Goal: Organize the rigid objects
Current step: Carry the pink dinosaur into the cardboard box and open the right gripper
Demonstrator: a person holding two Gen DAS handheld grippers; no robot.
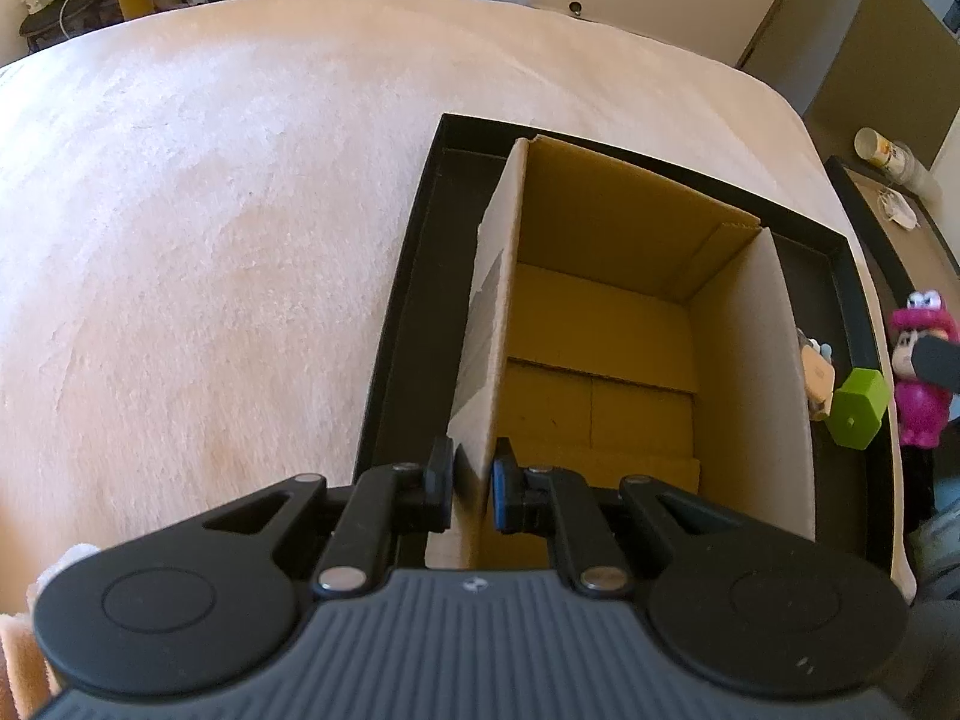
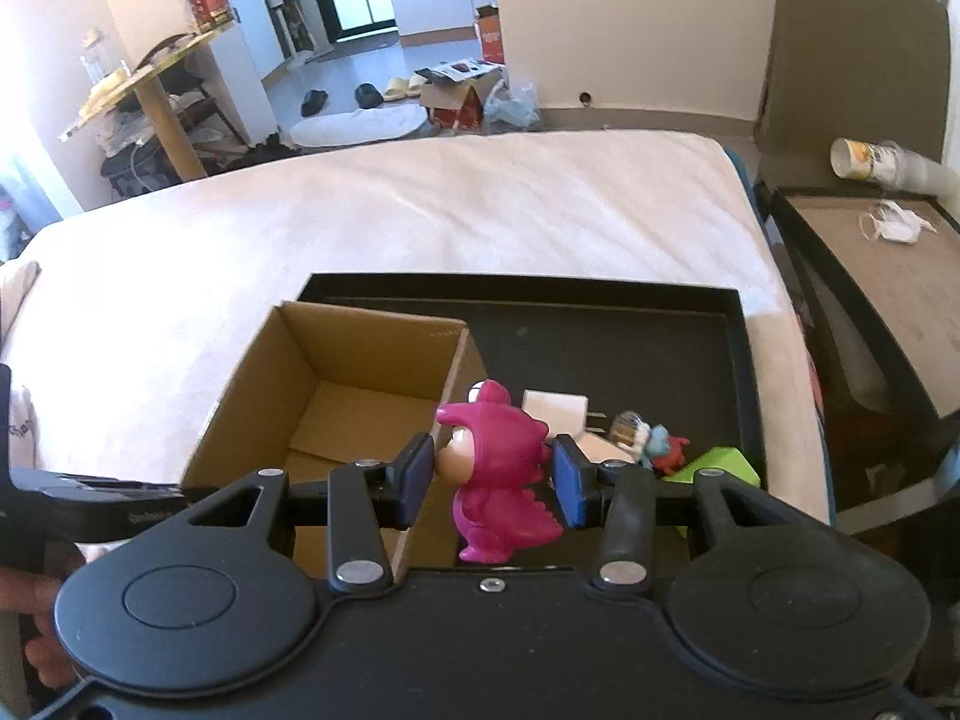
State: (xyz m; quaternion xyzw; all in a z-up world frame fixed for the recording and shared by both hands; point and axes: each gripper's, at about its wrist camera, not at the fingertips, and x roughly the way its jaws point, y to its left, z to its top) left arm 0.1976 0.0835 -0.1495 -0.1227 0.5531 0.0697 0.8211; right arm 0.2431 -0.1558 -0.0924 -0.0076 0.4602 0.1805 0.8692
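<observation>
An open, empty cardboard box [image 1: 600, 360] stands in a black tray [image 1: 408, 312] on the bed. My left gripper [image 1: 473, 483] is shut on the box's left wall near its front corner. My right gripper [image 2: 492, 477] is shut on a pink dinosaur figurine [image 2: 498, 474] and holds it upright above the tray, beside the box's right wall [image 2: 462, 384]. The figurine also shows in the left wrist view [image 1: 921, 372]. A green block [image 2: 717, 468], a white charger [image 2: 555, 414] and small toys [image 2: 651, 441] lie in the tray to the right of the box.
The tray [image 2: 741, 372] sits on a pale blanket [image 2: 420, 210] covering the bed. A side table [image 2: 870, 264] with a cup [image 2: 864, 159] and a mask stands to the right. Shoes and boxes lie on the floor beyond the bed.
</observation>
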